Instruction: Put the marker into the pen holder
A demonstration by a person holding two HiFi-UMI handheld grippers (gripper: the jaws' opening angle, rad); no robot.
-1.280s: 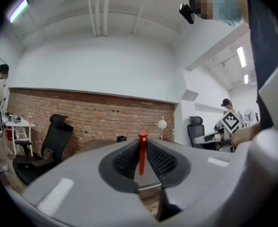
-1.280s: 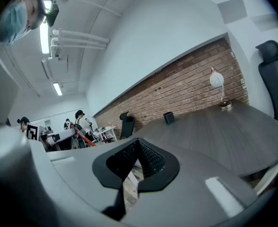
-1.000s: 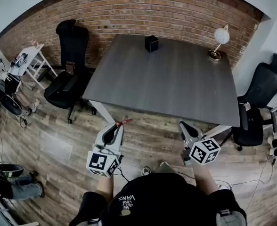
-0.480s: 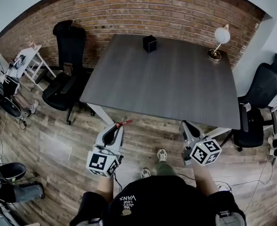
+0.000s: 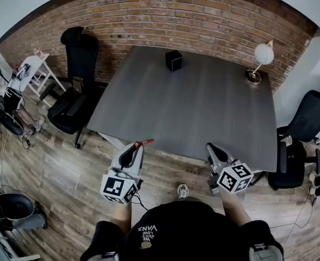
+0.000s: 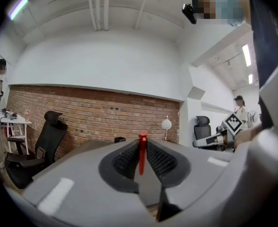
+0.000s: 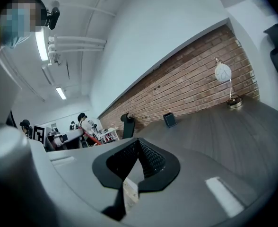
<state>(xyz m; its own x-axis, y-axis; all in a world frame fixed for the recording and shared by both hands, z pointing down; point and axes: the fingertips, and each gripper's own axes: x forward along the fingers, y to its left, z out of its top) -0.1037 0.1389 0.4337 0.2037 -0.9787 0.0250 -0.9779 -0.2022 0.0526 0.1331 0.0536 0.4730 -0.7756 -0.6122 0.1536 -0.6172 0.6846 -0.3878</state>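
Left gripper view: left gripper [image 6: 143,140] jaws clamp the slim red marker [image 6: 142,154] upright. Right gripper [image 7: 138,144] jaws are pressed together, empty. Small black cube-shaped pen holder [image 5: 174,60] stands on the grey table's [image 5: 203,113] far side, well apart from both grippers.

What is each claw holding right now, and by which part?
The left claw grips the red marker by its shaft, with one red end poking past the tips. The right claw is shut on nothing.
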